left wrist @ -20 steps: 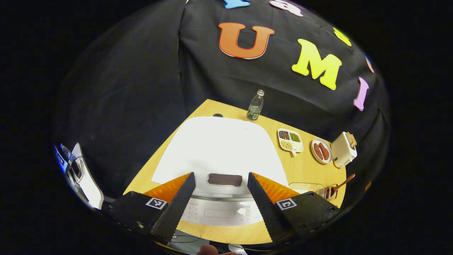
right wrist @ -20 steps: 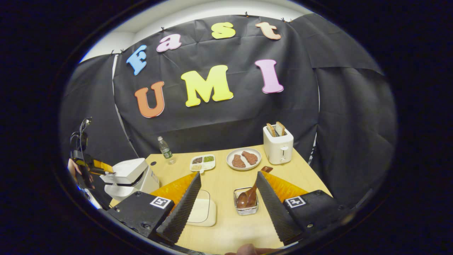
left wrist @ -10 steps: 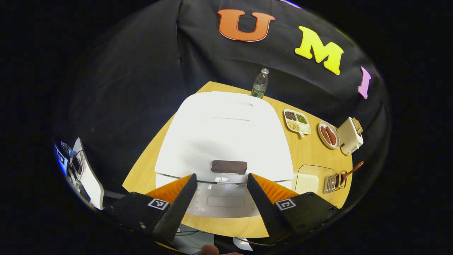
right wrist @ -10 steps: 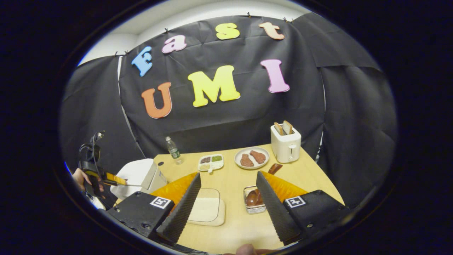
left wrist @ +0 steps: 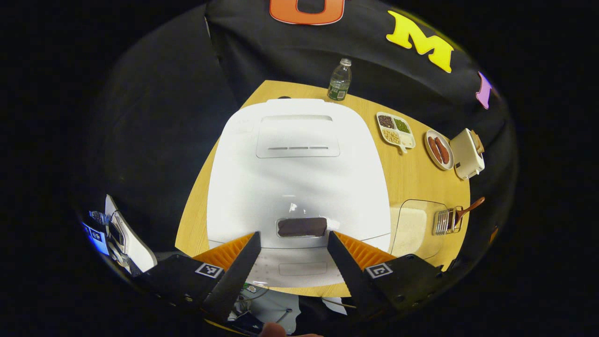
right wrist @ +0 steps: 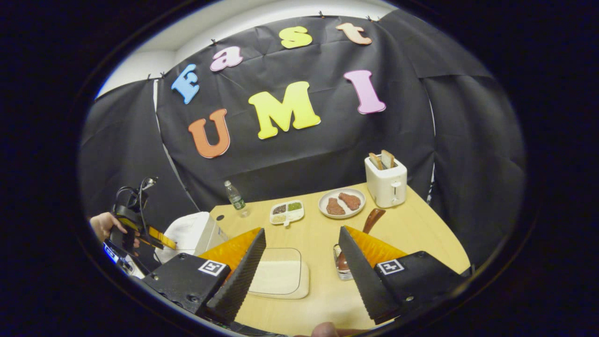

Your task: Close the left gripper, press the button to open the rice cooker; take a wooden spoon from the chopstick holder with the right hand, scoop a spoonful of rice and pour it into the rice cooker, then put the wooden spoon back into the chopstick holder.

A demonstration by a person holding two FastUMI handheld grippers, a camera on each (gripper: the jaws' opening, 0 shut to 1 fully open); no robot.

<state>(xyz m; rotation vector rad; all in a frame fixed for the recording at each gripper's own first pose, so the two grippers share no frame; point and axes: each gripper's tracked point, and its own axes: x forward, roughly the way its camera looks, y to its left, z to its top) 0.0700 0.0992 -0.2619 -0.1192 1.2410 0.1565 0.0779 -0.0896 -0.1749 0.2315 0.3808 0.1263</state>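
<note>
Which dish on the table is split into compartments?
The white tray beside the bottle: it has sections of different grains. The round plate is undivided, holding two brown pieces.

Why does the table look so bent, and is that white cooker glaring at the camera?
Left gripper view: the fisheye lens bows the table edges; the cooker lid is brightly lit, near washed out, with a small glint above its dark button. Right gripper view: the table rim curves likewise, lighting is even, and the toaster stays sharp.
</note>
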